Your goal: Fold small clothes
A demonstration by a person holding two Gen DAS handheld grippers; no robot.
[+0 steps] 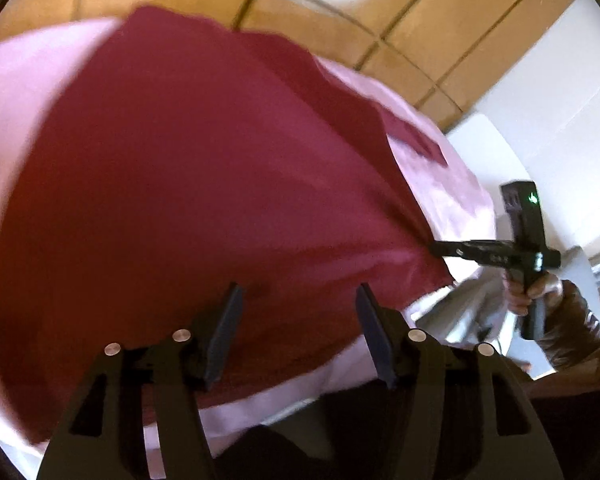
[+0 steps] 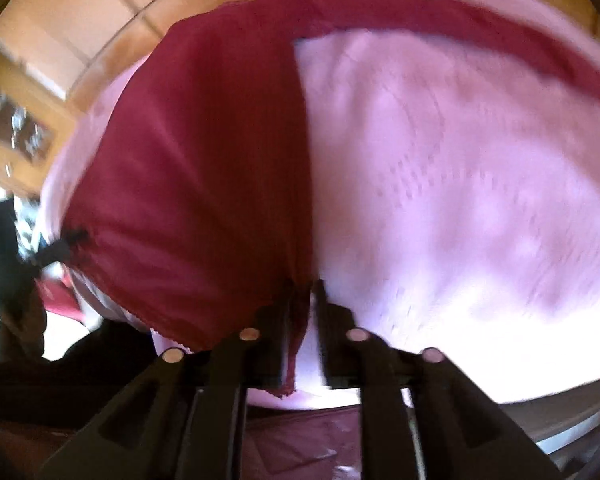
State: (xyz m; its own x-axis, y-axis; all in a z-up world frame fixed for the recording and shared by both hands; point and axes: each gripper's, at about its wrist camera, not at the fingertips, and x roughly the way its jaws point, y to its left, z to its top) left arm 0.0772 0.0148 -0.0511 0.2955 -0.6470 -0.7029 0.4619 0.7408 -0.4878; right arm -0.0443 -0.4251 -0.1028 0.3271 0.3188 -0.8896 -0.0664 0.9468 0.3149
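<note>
Both claws are at the near edge of the pink-covered surface [image 1: 452,184], which seems to be round. Left claw [image 1: 298,300] stands half open above the dark red, thin fabric garment [image 1: 180,180], with cloth under its fingers but nothing pinched. Right claw [image 2: 302,292] is nearly closed and has a bunched edge of the same garment between its fingers; in the left camera its tip meets the cloth at the right side, and a hand [image 1: 528,292] holds its handle.

The garment lies spread over most of the surface. Its long axis seems to run from the near edge toward the far edge, with one narrower strip reaching along the far edge to the right.

I think the step is to carry the gripped edge across for a fold. To do it well, the right claw should keep the edge tight and low, so no wrinkle forms, while the left claw presses or takes the near hem, so the fold line stays straight.
</note>
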